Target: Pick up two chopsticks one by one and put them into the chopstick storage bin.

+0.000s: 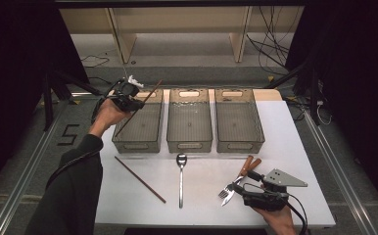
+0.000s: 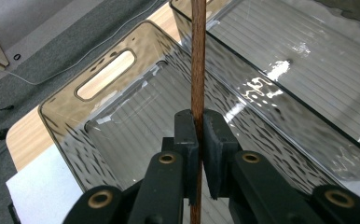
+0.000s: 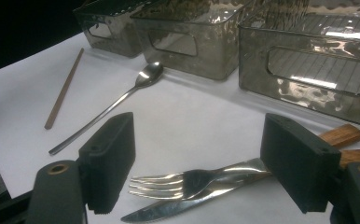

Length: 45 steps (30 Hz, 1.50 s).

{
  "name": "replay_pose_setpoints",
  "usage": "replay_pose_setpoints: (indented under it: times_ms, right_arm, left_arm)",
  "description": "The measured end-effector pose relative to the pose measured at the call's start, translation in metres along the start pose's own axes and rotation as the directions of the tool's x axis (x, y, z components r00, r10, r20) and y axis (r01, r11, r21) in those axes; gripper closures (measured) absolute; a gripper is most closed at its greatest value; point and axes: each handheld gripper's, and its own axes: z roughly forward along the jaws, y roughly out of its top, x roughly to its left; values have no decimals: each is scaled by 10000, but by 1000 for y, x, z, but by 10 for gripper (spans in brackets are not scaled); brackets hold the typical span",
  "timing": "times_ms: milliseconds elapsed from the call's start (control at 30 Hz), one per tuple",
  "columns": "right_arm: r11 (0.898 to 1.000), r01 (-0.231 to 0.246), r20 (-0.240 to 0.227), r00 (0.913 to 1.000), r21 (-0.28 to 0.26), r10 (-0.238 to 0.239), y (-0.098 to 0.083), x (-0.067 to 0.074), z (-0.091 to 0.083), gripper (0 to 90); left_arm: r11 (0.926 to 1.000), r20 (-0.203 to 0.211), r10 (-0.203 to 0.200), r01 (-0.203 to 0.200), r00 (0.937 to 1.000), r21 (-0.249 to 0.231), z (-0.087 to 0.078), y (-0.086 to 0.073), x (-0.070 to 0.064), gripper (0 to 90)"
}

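Where fingers grip, chopstick partly hidden.

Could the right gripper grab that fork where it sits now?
Probably yes. The right gripper stands open with a jaw on either side of the fork, and nothing lies between. The knife lies right under the fork, so it might get pinched along with it.

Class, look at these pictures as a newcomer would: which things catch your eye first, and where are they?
First, the left claw, shut on a brown chopstick above the leftmost clear bin. Next, the right claw, open around a fork and knife at the mat's near right. A spoon and second chopstick lie before the bins.
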Motion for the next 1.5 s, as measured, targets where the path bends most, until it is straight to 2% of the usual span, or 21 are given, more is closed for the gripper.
replay_pose_setpoints:
  times_ms: [67, 500, 567, 633, 700, 867, 933, 967, 1000, 1033, 1133, 1233, 1267, 1300, 1333, 1367, 1400, 1500]
  right_arm:
    - [10000, -12, 4, 10000, -3, 12, 0, 0, 0, 271]
    - [10000, 0, 0, 10000, -1, 0, 0, 0, 0, 271]
    - [10000, 4, -2, 10000, 9, -4, 0, 0, 1, 271]
    - [10000, -9, -1, 10000, 15, 9, 0, 0, 1, 271]
    - [10000, -7, -3, 10000, 15, 7, 0, 0, 1, 271]
    - [10000, -10, 8, 10000, 18, 10, 0, 0, 0, 271]
    - [10000, -11, -14, 10000, 0, 11, 0, 0, 0, 271]
    - [10000, -16, -13, 10000, -1, 16, 0, 0, 0, 271]
    - [10000, -30, -8, 10000, 9, 30, 0, 0, 0, 271]
    - [10000, -33, -6, 10000, 12, 33, 0, 0, 0, 271]
    - [10000, -24, -1, 10000, 11, 24, 0, 0, 0, 271]
    - [10000, -41, 15, 10000, -14, 41, 0, 0, 0, 271]
    - [10000, -33, 19, 10000, -23, 33, 0, 0, 0, 271]
    - [10000, -28, 22, 10000, -33, 28, 0, 0, -1, 271]
    - [10000, -37, 29, 10000, -28, 37, 0, 0, -1, 271]
    - [10000, -48, 30, 10000, -25, 48, 0, 1, -1, 271]
    - [10000, -42, 18, 10000, -33, 42, 0, 1, -1, 271]
    - [10000, -28, 8, 10000, 4, 28, 0, 1, 0, 271]
  left_arm:
    - [9998, -1, -203, 203, 9998, -5, 3, -4, 1, 844]
    - [9978, 74, -578, 576, 9983, 338, 17, -18, 1, 840]
    - [9971, -21, -640, 640, 9979, 420, 20, -20, 1, 840]
    - [9947, -142, -862, 868, 9962, 553, 23, -22, 2, 838]
    - [9942, -227, -859, 872, 9960, 623, 24, -22, 2, 837]
    - [9919, -218, -1020, 1034, 9945, 745, 30, -26, 0, 829]
    - [9913, -240, -1055, 1070, 9941, 762, 30, -26, 0, 788]
    - [9911, -211, -1085, 1098, 9939, 756, 30, -26, -1, 730]
    - [9911, -231, -1053, 1068, 9942, 796, 29, -26, -1, 695]
    - [9928, -70, -947, 949, 9955, 728, 24, -24, -3, 674]
    - [9931, 66, -935, 928, 9956, 716, 17, -21, -6, 541]
    - [9959, 227, -849, 841, 9961, 348, 3, -19, -13, 455]
    - [9984, 292, -534, 529, 9981, 180, -8, -19, -20, 440]
    - [9984, 292, -534, 529, 9981, 180, -8, -19, -20, 421]
    - [9993, 320, -352, 348, 9989, 118, -13, -19, -24, 404]
    - [9999, 575, -166, 167, 9982, -6, -24, -22, -32, 393]
    - [9999, 575, -166, 167, 9982, -6, -24, -22, -32, 379]
    - [9999, 832, 151, -155, 9964, 38, -37, -29, -46, 353]
